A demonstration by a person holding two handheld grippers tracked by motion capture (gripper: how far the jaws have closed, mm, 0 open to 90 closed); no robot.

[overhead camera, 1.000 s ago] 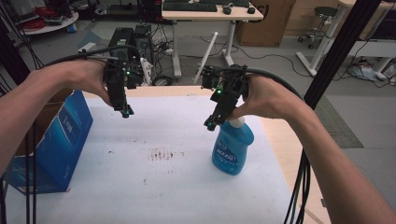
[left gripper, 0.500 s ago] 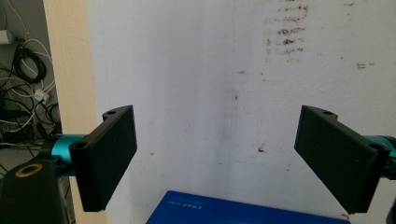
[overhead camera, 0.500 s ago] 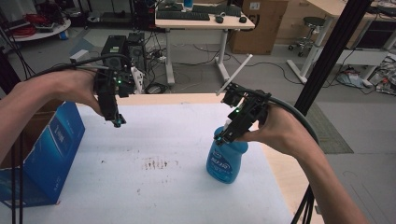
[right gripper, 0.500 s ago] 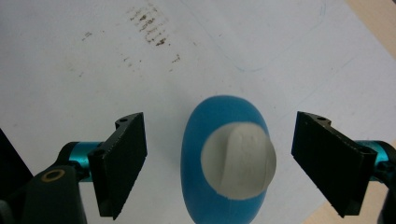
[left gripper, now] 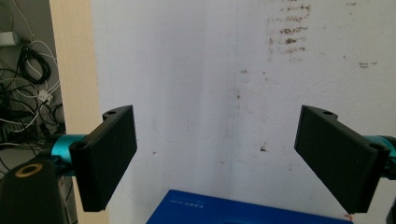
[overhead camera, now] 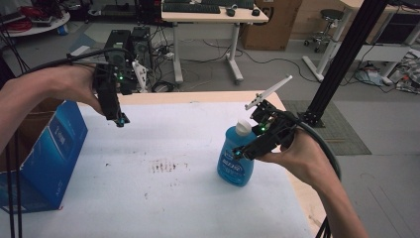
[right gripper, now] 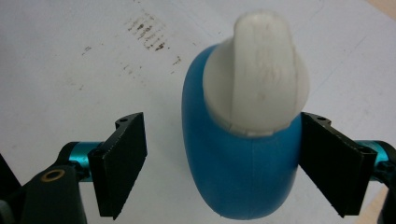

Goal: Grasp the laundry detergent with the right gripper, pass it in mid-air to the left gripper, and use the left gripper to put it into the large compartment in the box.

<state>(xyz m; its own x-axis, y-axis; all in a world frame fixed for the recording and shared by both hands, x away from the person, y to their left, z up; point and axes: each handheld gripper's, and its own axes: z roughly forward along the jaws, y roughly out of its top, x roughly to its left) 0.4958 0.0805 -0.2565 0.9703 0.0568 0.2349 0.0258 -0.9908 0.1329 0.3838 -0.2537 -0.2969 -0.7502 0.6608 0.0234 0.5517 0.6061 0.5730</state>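
Lower and further right in the high view than a second ago, the right gripper [overhead camera: 236,152] now straddles the blue bottle [overhead camera: 236,158], jaws wide; one jaw sits at the bottle's side, the other apart. Largest, the white table [overhead camera: 163,198] fills the lower frame, a blue box [overhead camera: 47,153] at left. Upper left, the left gripper [overhead camera: 120,120] hangs open, empty.

Left gripper [overhead camera: 120,120] and right gripper [overhead camera: 238,151] hover, jaws apart.
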